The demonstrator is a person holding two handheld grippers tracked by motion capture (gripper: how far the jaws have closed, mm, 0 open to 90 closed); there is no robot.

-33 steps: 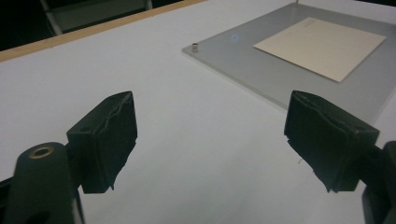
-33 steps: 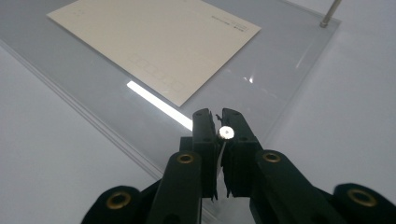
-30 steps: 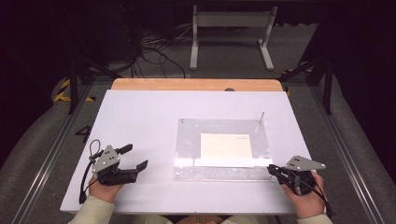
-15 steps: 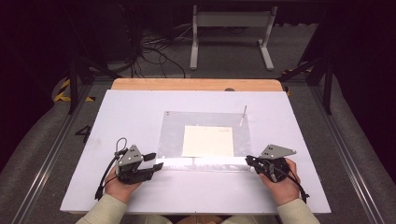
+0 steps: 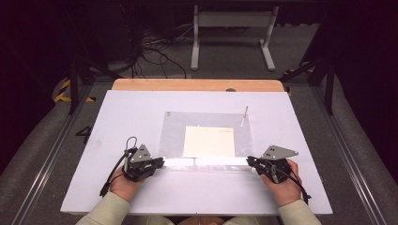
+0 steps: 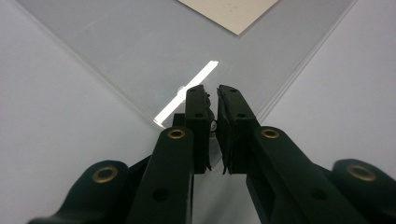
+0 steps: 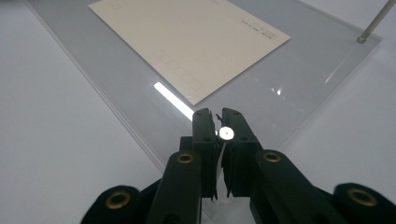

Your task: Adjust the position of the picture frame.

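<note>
Jaws of left gripper (image 5: 159, 162) and right gripper (image 5: 251, 161) clamped on clear sheet (image 5: 171, 133) corners, edges hard to see.

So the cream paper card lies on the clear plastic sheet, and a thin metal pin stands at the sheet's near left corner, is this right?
Not quite. The metal pin stands at the far right corner of the clear plastic sheet, as the high view shows. The cream card does lie on the sheet.

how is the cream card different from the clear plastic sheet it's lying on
The cream card is opaque, while the clear plastic sheet is see-through and glossy, catching a bright glare strip near its front edge. The card is smaller and sits inside the sheet's outline. The sheet's front corners sit between the jaws of the left gripper and right gripper; the card is untouched. Both are flat rectangles.
</note>
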